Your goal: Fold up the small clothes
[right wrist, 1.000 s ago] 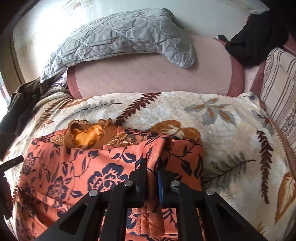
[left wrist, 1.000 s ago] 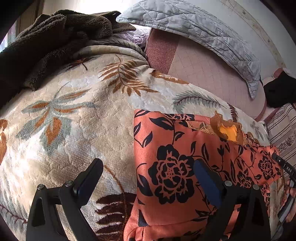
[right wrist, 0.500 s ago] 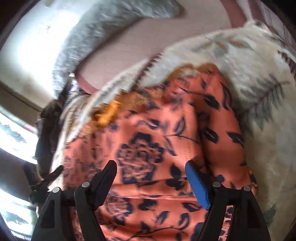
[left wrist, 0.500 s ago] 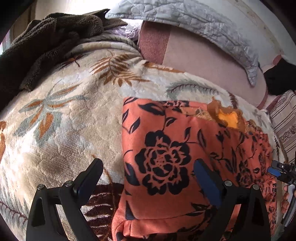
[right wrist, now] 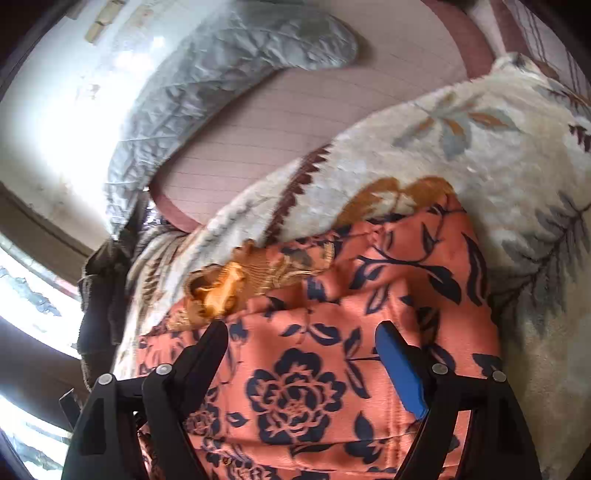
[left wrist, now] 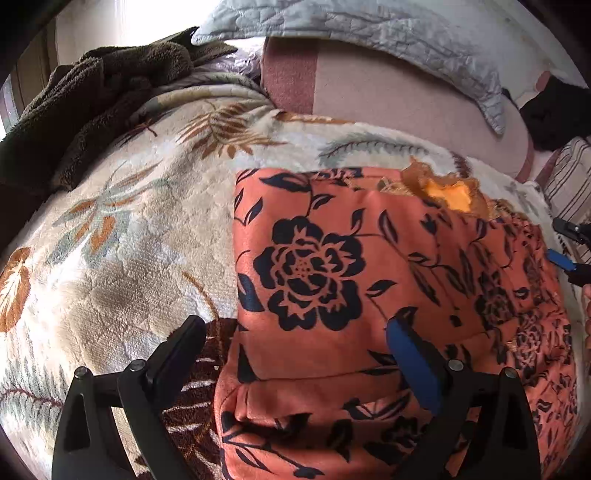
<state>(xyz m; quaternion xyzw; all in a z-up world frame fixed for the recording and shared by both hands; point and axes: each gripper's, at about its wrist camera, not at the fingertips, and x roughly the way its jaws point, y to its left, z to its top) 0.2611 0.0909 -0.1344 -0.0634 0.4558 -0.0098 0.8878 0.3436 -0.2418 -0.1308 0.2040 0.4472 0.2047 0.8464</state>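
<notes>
An orange garment with dark flower print (left wrist: 369, 288) lies partly folded on a cream leaf-patterned blanket (left wrist: 122, 266); its gold collar (left wrist: 447, 192) is at the far edge. My left gripper (left wrist: 295, 332) is open and empty, hovering over the garment's left edge. My right gripper (right wrist: 299, 336) is open and empty above the garment (right wrist: 332, 362), tilted to one side, near the collar (right wrist: 221, 291). The right gripper's fingertips (left wrist: 569, 243) show at the far right of the left wrist view.
A pink bolster (left wrist: 388, 99) with a grey quilted pad (left wrist: 369, 33) lies behind the blanket. A brown fuzzy throw (left wrist: 85, 110) is heaped at the far left. A striped cushion (left wrist: 569, 184) and a dark cloth (left wrist: 554, 110) sit at the right.
My right gripper let go of the garment fold, opened and swung up and sideways over it. The left gripper stayed open and moved slightly forward and right.
</notes>
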